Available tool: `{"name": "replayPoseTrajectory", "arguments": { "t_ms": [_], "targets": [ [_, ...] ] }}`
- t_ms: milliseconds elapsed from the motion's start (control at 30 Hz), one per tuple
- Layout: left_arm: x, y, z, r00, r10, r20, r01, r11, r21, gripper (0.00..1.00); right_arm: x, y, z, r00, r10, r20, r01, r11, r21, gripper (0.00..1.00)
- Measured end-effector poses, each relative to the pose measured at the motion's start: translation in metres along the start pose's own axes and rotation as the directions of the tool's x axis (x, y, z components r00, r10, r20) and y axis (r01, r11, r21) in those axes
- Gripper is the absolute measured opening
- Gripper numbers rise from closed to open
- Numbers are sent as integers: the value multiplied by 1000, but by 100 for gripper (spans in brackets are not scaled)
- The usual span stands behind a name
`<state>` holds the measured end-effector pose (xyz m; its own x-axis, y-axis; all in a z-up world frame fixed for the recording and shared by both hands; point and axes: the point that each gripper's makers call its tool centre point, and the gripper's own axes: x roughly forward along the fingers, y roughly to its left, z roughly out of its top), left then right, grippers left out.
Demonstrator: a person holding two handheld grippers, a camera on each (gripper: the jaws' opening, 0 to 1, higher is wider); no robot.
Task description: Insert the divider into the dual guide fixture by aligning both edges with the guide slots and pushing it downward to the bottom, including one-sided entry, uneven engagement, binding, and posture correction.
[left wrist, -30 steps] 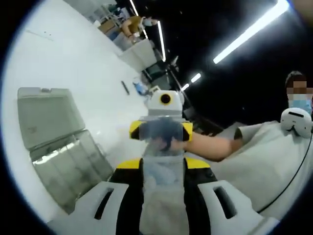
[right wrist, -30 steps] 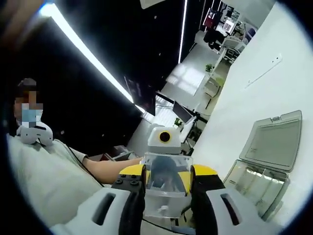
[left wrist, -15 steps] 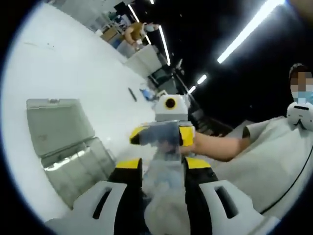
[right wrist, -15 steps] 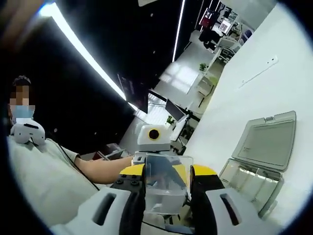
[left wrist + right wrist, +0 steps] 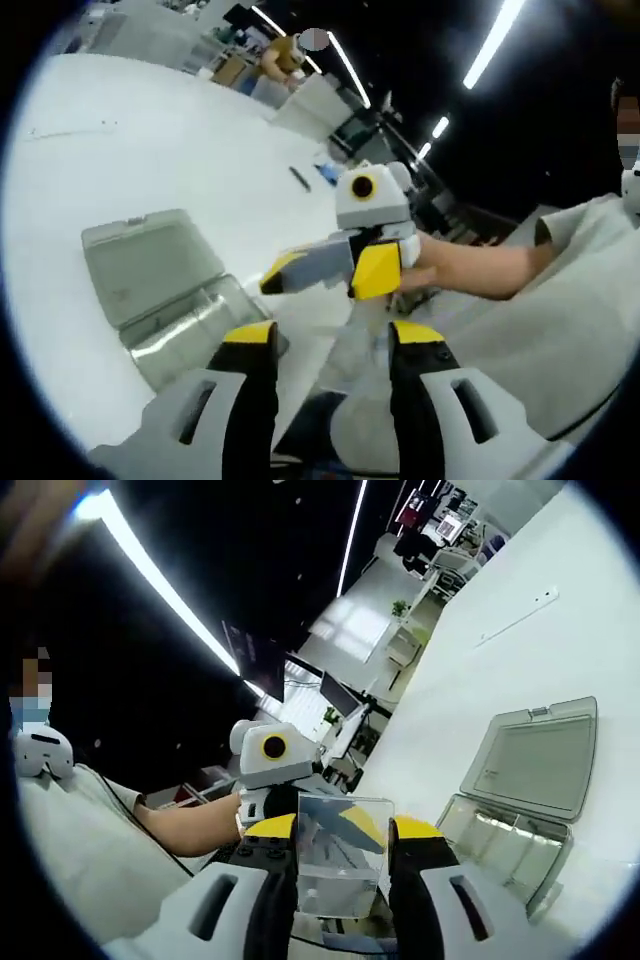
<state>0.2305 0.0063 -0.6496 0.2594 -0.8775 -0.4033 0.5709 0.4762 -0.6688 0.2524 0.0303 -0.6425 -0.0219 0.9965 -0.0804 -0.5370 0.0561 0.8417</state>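
Nearest the lens in the right gripper view: right gripper, yellow-tipped black jaws closed on the flanks of a clear, flat plastic divider, held up in the air and well apart from its destination. Just behind the panel, the left gripper, facing it from the far side. In the left gripper view, a blurred translucent shape in the gap between that gripper's own jaws; impossible to say whether pinched there or merely standing between them. Beyond, a bare forearm reaching in behind the right gripper. Further off on the white table, the smoke-tinted transparent guide fixture box, hinged lid thrown back, guide slots too small to make out. Behind all that, desks and long ceiling light strips of a dim office.

Judged step: carrying the divider across to the fixture, insertion not yet begun. To do it well: bring the panel over the open tray, square it upright and level so both side edges meet their slots together, then press straight down with even force on both sides. On one edge catching first, ease off, tilt back to level, and only then go on down. No forcing through a bind, since thin clear plastic looks likely to flex.
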Motion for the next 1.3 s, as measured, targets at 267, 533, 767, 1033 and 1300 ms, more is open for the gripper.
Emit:
{"name": "replayPoseTrajectory", "arguments": {
  "t_ms": [267,533,767,1033,1300],
  "targets": [
    [1,13,-4,984,176,-23,-175,984,14,39,6,-9,-2,997,-77,-15,77,997,-30,30],
    [-2,26,-6,953,303,5,-304,953,24,34,9,-20,2,982,-185,-22,184,982,-51,30],
    [-1,34,-8,925,380,1,-379,925,31,29,11,-28,1,961,-272,-47,269,961,-58,30],
    [2,43,-15,901,434,-24,-434,901,15,21,13,-37,-8,932,-352,-86,346,935,-76,30],
    [1,55,-20,876,481,-39,-482,876,-21,17,12,-46,-8,905,-416,-82,415,909,-37,30]
  ]
}}
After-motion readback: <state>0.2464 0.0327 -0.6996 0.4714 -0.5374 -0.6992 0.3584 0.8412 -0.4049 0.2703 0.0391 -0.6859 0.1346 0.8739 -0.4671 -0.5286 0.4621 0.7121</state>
